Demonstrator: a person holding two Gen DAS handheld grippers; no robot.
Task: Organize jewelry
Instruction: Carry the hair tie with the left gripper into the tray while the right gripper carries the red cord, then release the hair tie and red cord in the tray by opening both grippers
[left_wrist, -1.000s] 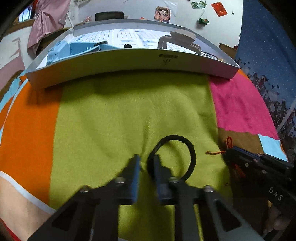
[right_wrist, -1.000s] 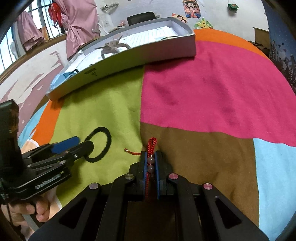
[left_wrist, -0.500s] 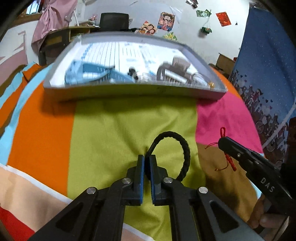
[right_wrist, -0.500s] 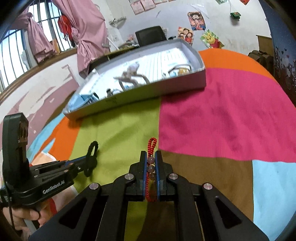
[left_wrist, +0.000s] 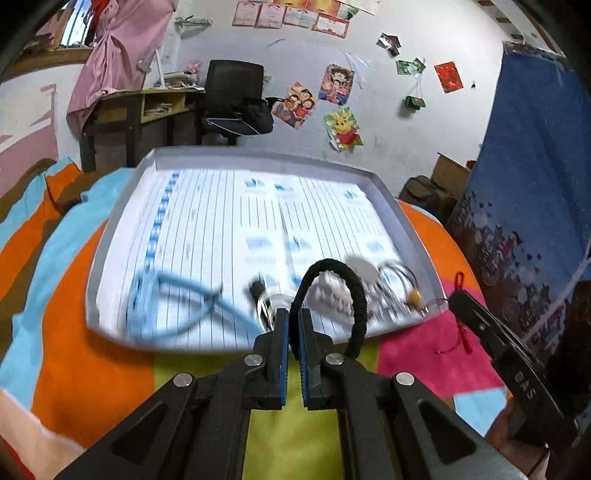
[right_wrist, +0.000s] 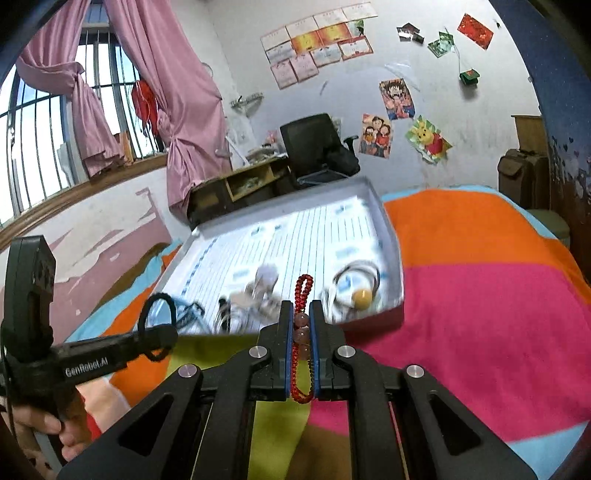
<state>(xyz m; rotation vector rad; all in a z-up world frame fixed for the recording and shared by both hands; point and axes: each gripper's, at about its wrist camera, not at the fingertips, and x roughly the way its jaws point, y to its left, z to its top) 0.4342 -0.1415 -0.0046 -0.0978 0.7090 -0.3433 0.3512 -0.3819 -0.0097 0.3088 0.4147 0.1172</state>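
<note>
The far half of the shallow grey paper-lined tray (left_wrist: 402, 218) lies bare; blurred small items (right_wrist: 266, 291) crowd its near edge. The colourful patchwork blanket (right_wrist: 480, 295) right of it is open.

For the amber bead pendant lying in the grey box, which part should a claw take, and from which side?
Probably the dark cord loop, not the round bead. The amber bead pendant lies flat in the near right corner of the grey box, close to the walls, so come from above and pinch the cord where it arches away from the bead. The smooth ball would likely slip.
</note>
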